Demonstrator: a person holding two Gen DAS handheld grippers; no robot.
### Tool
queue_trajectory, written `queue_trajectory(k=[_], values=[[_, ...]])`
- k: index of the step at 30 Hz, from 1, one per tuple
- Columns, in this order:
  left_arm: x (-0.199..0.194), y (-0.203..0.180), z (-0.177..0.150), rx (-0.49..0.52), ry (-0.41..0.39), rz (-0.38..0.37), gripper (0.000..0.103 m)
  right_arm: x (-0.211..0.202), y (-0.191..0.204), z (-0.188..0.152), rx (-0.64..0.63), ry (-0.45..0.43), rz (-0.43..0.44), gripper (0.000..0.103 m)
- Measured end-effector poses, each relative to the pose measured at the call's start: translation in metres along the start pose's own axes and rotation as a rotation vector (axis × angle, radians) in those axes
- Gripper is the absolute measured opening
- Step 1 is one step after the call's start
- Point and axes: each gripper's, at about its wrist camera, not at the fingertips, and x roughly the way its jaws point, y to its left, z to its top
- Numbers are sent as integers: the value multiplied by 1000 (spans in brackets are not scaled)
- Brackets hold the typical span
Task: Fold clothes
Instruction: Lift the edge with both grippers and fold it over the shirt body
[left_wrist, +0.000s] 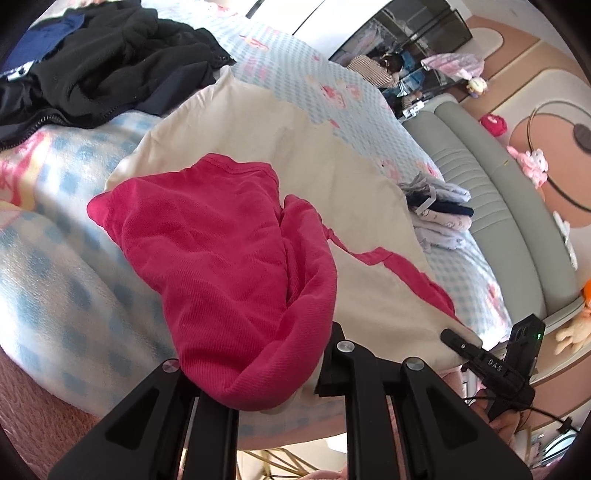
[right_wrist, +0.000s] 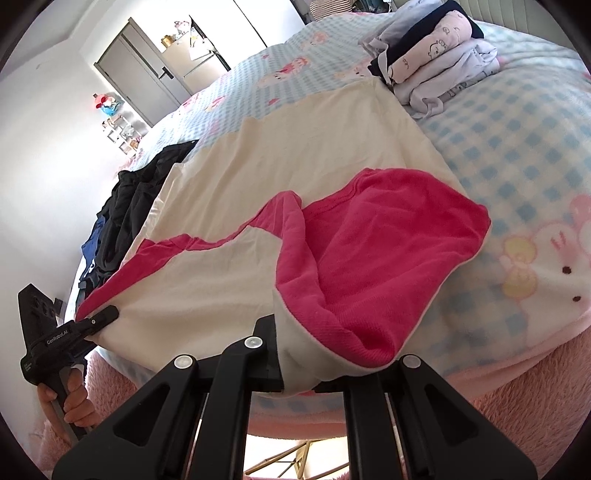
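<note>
i hold the cream-and-magenta cotton garment (right_wrist: 303, 177) on the blue-checked fleece blanket (right_wrist: 517, 155); my left gripper (right_wrist: 105, 318) and right gripper (left_wrist: 452, 338) both pinch its near hem.

A home bedroom, likely a child's; a bed (right_wrist: 517, 155) with blue-checked cartoon blanket, a padded headboard (left_wrist: 480, 192); plush toys (left_wrist: 532, 164) near the wall; a wardrobe (right_wrist: 144, 74); folded clothes (right_wrist: 436, 55) stacked on the bed.
</note>
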Motion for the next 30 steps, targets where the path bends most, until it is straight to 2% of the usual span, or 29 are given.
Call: queue_trajectory(k=[6,8,10,14,15,16,19,23,27,30], values=[[3,3,7,-12,40,-45,17,4,2,8,-20,51,25,8],[7,5,5,-6,66,-32,18,8,3,9,-30,79,30,13],[10,6,2,2,89,-19,17,12,4,4,-47,103,29,13],[11,0,-7,43,106,2,17,10,5,-1,-62,110,52,9],[13,1,-7,41,130,-7,18,9,4,1,-58,106,67,9],[17,2,-6,39,161,-8,24,8,4,3,-53,110,82,9],[25,6,-8,47,216,20,26,20,2,6,-72,178,73,11],[17,11,-13,33,187,24,26,27,3,-2,-100,208,45,13],[3,9,-14,27,157,10,24,12,2,6,-59,150,105,10],[-7,-1,2,44,130,-9,22,3,7,21,-68,131,144,10]])
